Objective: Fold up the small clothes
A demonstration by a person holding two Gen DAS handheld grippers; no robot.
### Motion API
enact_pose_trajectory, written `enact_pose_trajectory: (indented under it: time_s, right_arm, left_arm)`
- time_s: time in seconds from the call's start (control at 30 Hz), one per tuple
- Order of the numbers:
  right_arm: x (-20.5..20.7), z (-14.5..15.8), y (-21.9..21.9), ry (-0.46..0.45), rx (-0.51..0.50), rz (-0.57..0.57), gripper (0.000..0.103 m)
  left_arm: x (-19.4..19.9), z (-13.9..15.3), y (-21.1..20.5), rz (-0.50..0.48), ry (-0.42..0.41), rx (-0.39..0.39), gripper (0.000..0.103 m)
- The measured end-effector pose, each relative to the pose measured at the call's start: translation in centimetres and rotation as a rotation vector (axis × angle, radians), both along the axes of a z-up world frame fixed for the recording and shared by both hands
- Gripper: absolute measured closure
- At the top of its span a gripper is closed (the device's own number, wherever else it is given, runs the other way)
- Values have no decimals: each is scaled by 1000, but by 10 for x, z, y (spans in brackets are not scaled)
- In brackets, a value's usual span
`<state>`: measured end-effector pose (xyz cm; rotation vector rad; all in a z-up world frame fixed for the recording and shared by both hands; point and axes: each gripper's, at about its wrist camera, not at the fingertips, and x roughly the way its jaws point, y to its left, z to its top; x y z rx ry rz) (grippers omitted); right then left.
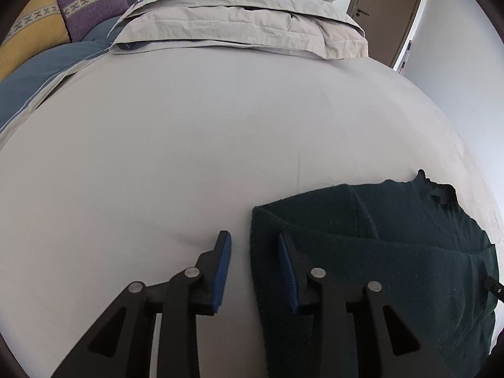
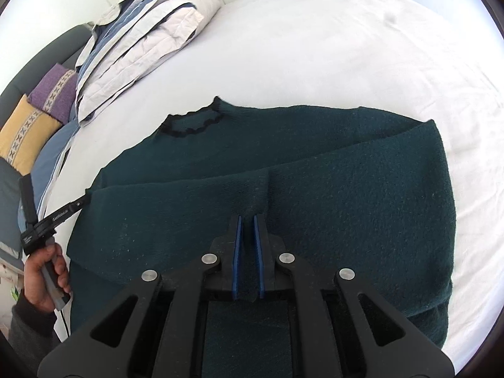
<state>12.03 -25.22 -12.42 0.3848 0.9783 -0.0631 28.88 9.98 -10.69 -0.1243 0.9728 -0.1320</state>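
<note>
The right gripper (image 2: pixel 249 220) pinches a fold of the green sweater (image 2: pixel 315 189) lying on the bed (image 2: pixel 315 47). The left gripper (image 1: pixel 253 245) stands parted astride the sweater's edge, not pressing it.

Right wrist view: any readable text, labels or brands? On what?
Nothing legible.
Left tool: white print along its finger, too blurred to read.
Left tool body: small white label, too small to read.
Sweater, cushions: no text.
</note>
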Motion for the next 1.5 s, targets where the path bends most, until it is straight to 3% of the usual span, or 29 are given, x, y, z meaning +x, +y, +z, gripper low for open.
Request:
enact_pose_trajectory:
  time_s: [0.1,0.23,0.37,0.43,0.57,0.7,0.87,0.97,1.1,1.2,1.3,1.37,1.4,1.43,1.5]
  right_arm:
    - [5,-9,3,36,-46,10,95]
    - [3,-17,-11,29,12,-38,97]
    - [-1,-18,-13,13,-3,-38,98]
    - [-5,-15,-18,-2,35,-62,93]
    - [-24,2,-22,-55,63,-91,88]
    - [-30,15,0,-83,60,-10,88]
    - [-22,3,28,-20,21,60,88]
    - [-28,-7,23,-5,13,43,88]
    - [-36,-8,9,-20,13,20,93]
    - [-41,-2,5,-19,47,7,93]
    - [-65,17,4,-75,57,1,81]
    - [-98,35,0,-141,48,17,59]
    - [-120,44,-3,-175,42,6,39]
    - [-140,51,-7,-203,42,-6,33]
    - [-175,60,-14,-221,61,-9,32]
  left_arm:
    - [2,-1,-3,-7,7,24,68]
    - [4,-3,-1,14,5,22,68]
    - [0,-3,1,14,-7,14,68]
    - [-4,2,5,18,-3,-9,68]
    - [-32,20,12,15,-43,-1,69]
    - [-71,28,4,-57,-72,36,69]
    - [-86,12,-8,-98,-37,122,67]
    - [-82,5,3,-72,-13,77,62]
    - [-83,0,0,-91,-22,109,58]
    - [-82,2,3,-84,-21,90,57]
    - [-100,17,12,-78,-18,40,55]
    - [-124,27,16,-101,-21,25,47]
    - [-141,33,20,-108,-23,12,42]
    - [-155,36,26,-103,-22,-6,40]
    - [-183,39,42,-75,7,-80,36]
